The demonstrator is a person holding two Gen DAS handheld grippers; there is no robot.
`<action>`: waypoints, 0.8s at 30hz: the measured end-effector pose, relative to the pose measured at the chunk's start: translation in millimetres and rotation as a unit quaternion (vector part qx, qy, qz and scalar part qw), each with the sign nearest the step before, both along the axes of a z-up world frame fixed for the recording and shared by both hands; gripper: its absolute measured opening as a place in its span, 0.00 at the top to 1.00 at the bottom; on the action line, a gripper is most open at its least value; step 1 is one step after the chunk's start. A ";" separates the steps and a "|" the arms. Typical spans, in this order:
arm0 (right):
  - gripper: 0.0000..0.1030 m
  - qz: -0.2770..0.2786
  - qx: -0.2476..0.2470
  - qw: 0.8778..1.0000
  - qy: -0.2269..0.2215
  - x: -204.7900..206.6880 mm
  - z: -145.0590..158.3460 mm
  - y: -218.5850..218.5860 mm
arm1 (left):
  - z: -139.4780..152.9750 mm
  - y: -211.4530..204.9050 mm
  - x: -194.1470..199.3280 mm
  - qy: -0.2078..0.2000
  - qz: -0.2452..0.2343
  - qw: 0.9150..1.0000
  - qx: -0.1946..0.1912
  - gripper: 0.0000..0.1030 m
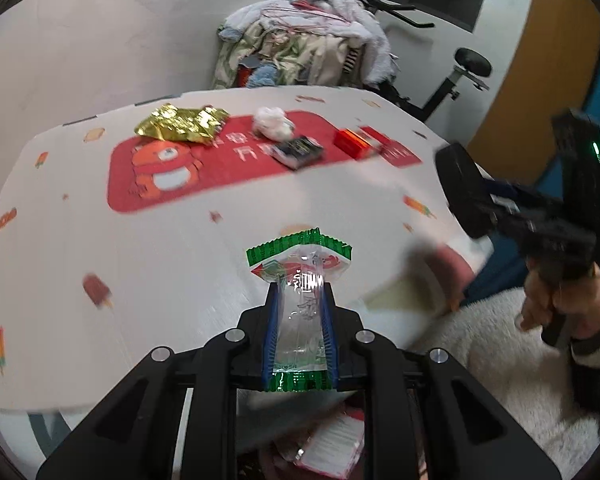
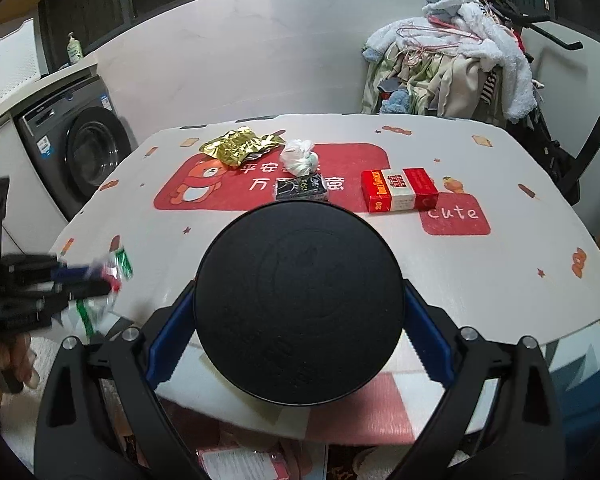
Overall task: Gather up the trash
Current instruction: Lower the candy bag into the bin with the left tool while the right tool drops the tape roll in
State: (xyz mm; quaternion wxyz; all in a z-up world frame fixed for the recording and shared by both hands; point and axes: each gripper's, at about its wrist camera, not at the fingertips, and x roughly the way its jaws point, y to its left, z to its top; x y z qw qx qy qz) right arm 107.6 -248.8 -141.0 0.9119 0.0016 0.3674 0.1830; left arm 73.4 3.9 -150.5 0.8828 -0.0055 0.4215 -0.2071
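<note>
Table mat [image 2: 456,220] reads "cute" & "平安", red box [image 2: 398,196] shows "20".

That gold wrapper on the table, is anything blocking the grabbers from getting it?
Nothing visible blocks the gold wrapper, but both are busy: the left gripper pinches a clear wrapper, and the right gripper holds a black round lid.
</note>
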 end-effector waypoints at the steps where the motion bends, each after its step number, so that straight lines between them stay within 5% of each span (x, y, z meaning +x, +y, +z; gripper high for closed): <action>1: 0.10 0.001 -0.001 1.000 -0.002 -5.2 1.4 -0.6 | -1.6 -3.8 -9.6 0.001 -0.008 1.000 -0.001 0.81; 11: 0.10 0.001 -0.010 1.000 -0.005 -36.2 0.3 -8.2 | -26.2 -35.1 -70.3 0.012 -0.083 0.996 0.035 0.79; 17: 0.10 0.001 -0.012 1.000 -0.004 -42.0 -2.0 -9.8 | -56.2 -43.8 -79.9 0.057 -0.110 0.991 0.042 0.76; 19: 0.10 0.003 -0.015 1.000 -0.002 -43.2 -3.4 -9.1 | -62.7 -43.1 -80.7 0.068 -0.112 0.991 0.035 0.69; 22: 0.10 0.008 -0.019 1.000 -0.005 -46.9 -5.9 -8.2 | -58.9 -39.4 -85.3 0.054 -0.105 0.993 0.028 0.36; 24: 0.10 0.011 -0.021 1.000 -0.005 -50.4 -8.7 -7.2 | -48.9 -34.4 -88.3 0.035 -0.098 0.994 0.014 0.31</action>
